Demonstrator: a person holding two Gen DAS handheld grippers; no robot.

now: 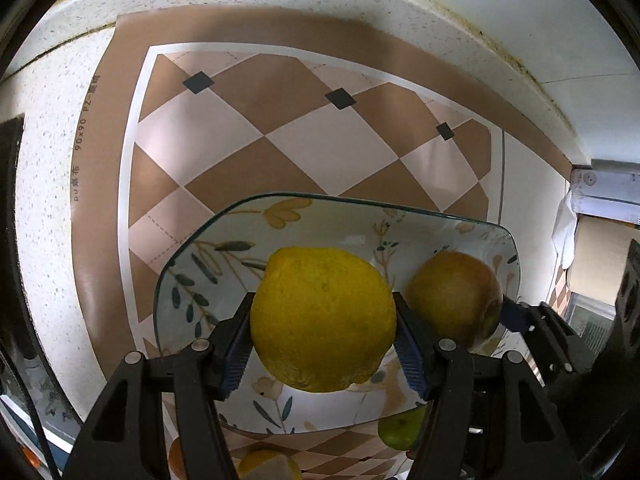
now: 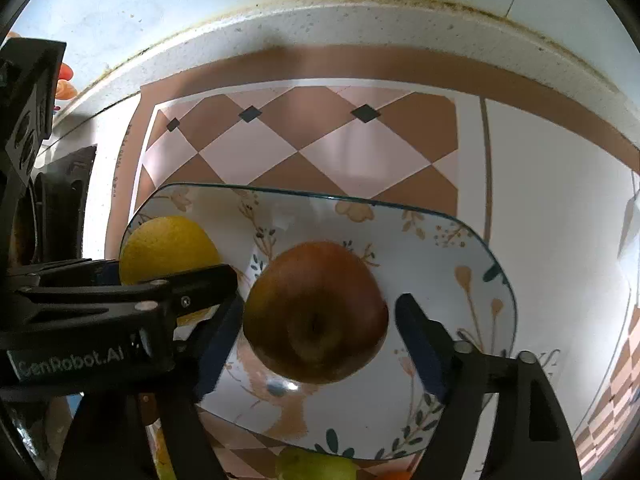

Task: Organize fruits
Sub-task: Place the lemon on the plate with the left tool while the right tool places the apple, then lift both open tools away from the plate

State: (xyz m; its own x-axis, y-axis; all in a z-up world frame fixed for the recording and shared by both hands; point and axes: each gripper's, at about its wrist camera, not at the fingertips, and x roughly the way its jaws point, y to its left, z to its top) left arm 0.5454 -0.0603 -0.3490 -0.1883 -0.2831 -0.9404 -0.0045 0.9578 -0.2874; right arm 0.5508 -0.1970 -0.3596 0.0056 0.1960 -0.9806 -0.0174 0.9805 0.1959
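Observation:
A floral square plate [image 1: 224, 240] [image 2: 460, 248] lies on a checkered mat. My left gripper [image 1: 323, 336] is shut on a yellow lemon [image 1: 323, 316] and holds it over the plate's left part. The lemon also shows in the right wrist view [image 2: 168, 244], behind the left gripper's fingers [image 2: 192, 288]. A red-brown apple [image 2: 316, 312] [image 1: 456, 296] sits in the plate between my right gripper's [image 2: 320, 332] pads. The left pad is at the apple's side; a gap shows between the right pad and the apple.
The checkered mat [image 1: 280, 128] [image 2: 320, 140] covers a speckled counter [image 1: 44, 200] backed by a wall ledge. A green fruit [image 1: 400, 428] [image 2: 316, 464], another yellow fruit [image 1: 268, 466] and an orange one [image 1: 176, 460] lie near the plate's front edge. Boxes [image 1: 600, 216] stand at the right.

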